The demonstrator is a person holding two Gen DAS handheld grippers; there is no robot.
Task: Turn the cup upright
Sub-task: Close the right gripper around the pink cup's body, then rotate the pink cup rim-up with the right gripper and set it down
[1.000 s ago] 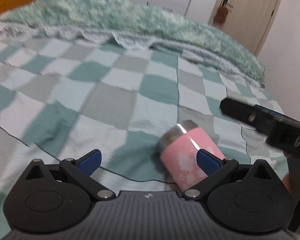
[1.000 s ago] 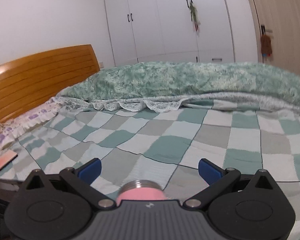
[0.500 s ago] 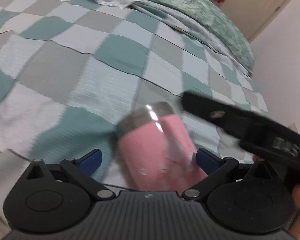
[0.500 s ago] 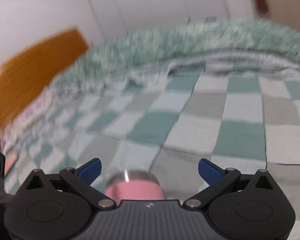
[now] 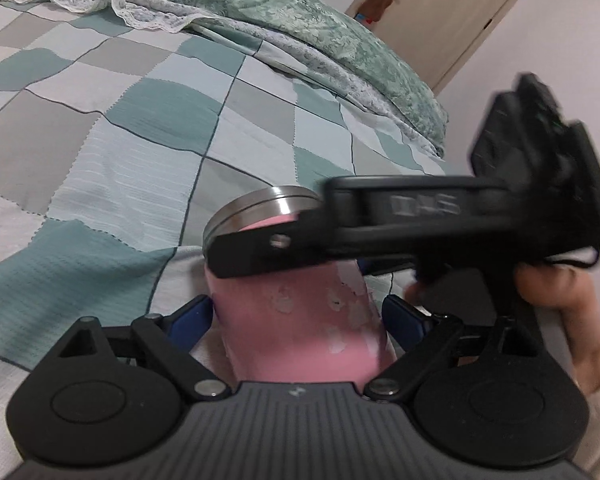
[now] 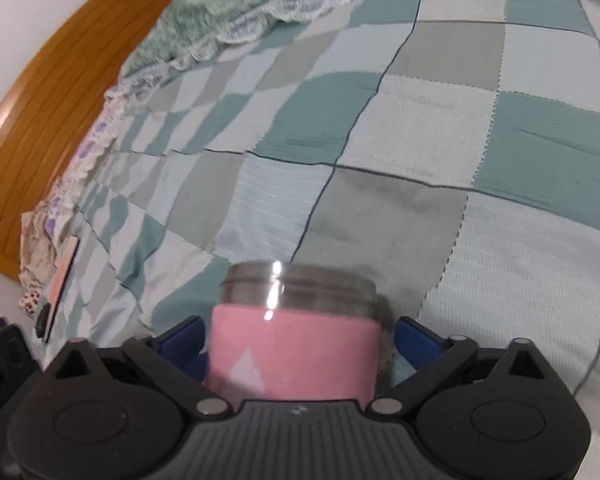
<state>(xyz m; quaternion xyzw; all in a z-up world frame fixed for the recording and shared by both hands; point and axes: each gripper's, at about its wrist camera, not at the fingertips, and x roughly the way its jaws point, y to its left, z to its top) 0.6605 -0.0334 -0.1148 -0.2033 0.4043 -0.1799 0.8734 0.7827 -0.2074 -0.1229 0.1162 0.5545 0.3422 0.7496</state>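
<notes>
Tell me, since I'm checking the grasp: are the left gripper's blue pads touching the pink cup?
Touching on one side. In the left wrist view the pink cup sits inside the left gripper; its left pad presses the wall, while the other pad's contact is unclear.

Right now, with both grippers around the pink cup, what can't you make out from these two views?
- Pink cup base: hidden in both views behind each gripper's own body.
- Whether the left gripper pads touch the cup: unclear in the left view.
- Right gripper contact: blurred in the right view; in the left view its arm crosses the cup.
- Cup's mouth, open or lidded: only a steel band shows.
- Flat object near the headboard: too small.
</notes>
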